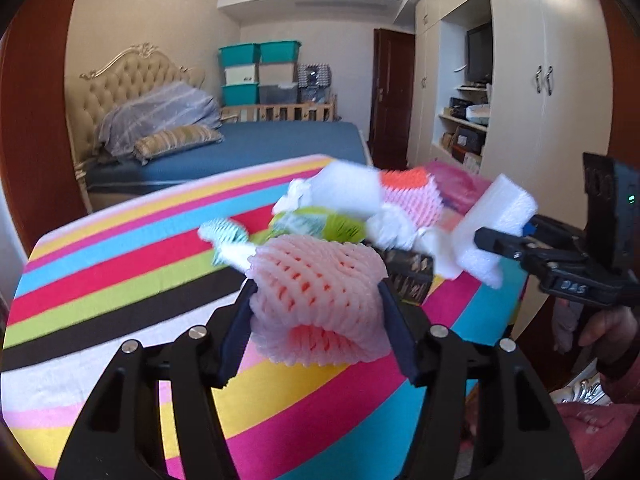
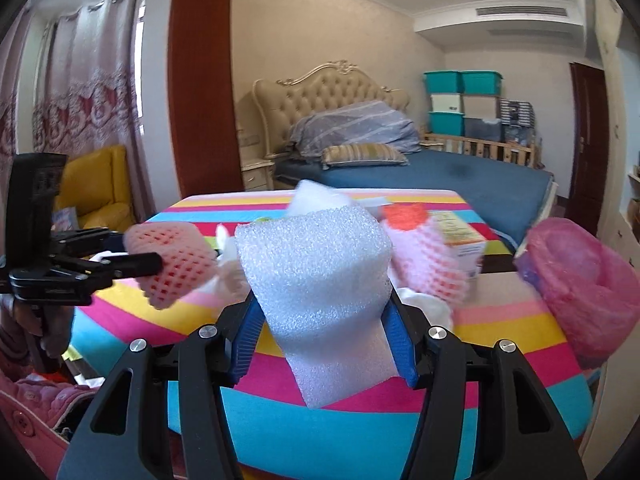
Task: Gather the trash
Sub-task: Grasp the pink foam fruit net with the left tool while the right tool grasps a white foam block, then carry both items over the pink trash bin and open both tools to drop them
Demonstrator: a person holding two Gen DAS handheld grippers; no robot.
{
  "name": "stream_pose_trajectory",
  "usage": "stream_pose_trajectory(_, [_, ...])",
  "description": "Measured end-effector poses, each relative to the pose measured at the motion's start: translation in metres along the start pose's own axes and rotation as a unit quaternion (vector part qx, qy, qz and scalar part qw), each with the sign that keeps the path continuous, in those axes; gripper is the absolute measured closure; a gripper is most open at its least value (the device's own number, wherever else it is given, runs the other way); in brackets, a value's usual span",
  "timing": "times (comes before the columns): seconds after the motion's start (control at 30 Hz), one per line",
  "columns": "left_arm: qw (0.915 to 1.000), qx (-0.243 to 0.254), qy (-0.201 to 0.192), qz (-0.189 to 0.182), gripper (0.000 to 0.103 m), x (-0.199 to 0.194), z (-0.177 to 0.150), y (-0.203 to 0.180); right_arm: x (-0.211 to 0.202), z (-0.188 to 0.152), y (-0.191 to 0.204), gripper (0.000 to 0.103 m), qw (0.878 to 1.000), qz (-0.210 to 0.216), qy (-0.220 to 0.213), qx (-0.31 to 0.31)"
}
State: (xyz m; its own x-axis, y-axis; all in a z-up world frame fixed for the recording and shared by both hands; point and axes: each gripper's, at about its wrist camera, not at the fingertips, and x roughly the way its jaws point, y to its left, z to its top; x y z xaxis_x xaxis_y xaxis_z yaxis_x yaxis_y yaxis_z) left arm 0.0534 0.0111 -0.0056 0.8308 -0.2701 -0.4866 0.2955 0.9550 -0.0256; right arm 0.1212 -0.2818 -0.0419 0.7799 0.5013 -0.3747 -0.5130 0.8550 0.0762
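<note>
My left gripper [image 1: 316,296] is shut on a pink foam fruit net [image 1: 316,280] and holds it above the striped table [image 1: 120,272]; it also shows in the right wrist view [image 2: 168,260]. My right gripper [image 2: 320,308] is shut on a white foam block [image 2: 320,276], also seen in the left wrist view [image 1: 492,224]. A trash pile lies behind on the table: a white foam piece [image 1: 344,188], an orange and pink net [image 1: 412,196], a green wrapper [image 1: 328,224], a dark packet [image 1: 408,276] and a carton [image 2: 460,236].
A pink plastic bag [image 2: 584,280] stands open at the table's right edge. A bed [image 2: 440,176] with pillows lies beyond the table. Wardrobes [image 1: 552,100] line the right wall. A yellow armchair [image 2: 96,188] stands at the left, by the curtains.
</note>
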Motion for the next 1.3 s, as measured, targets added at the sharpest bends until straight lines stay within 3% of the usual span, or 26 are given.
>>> stream_pose_trajectory(0.23, [0.9975,0.024,-0.021,-0.062,0.044,0.036,0.047,-0.053,-0.016,0.004,-0.055,0.049,0.997,-0.061,-0.021,0.039])
stream_pose_trajectory(0.57, [0.9887,0.036,-0.012,-0.145,0.043,0.143,0.114,-0.152,-0.033,0.008,-0.159,0.049,0.984,-0.153,-0.037,0.087])
stream_pose_trajectory(0.67, [0.9863,0.028,0.001,-0.162,0.043,0.179,0.136,-0.179,-0.028,0.011,-0.197,0.049,0.979,-0.163,-0.043,0.114])
stream_pose_trajectory(0.83, [0.9845,0.018,0.023,-0.173,0.042,0.246,0.17,-0.215,-0.023,0.016,-0.252,0.049,0.974,-0.164,-0.059,0.147])
stream_pose_trajectory(1.17, [0.9834,-0.016,0.057,-0.172,0.036,0.346,0.21,-0.259,0.014,0.018,-0.32,0.047,0.969,-0.188,-0.024,0.159])
stream_pose_trajectory(1.2, [0.9833,-0.017,0.059,-0.171,0.033,0.351,0.208,-0.259,0.016,0.017,-0.321,0.046,0.969,-0.192,-0.02,0.156])
stream_pose_trajectory(1.23, [0.984,-0.017,0.059,-0.167,0.032,0.356,0.209,-0.262,0.019,0.014,-0.323,0.035,0.967,-0.203,-0.012,0.153])
stream_pose_trajectory(1.3, [0.9879,-0.016,0.057,-0.143,0.023,0.364,0.208,-0.263,0.017,0.012,-0.323,0.026,0.964,-0.216,-0.011,0.151])
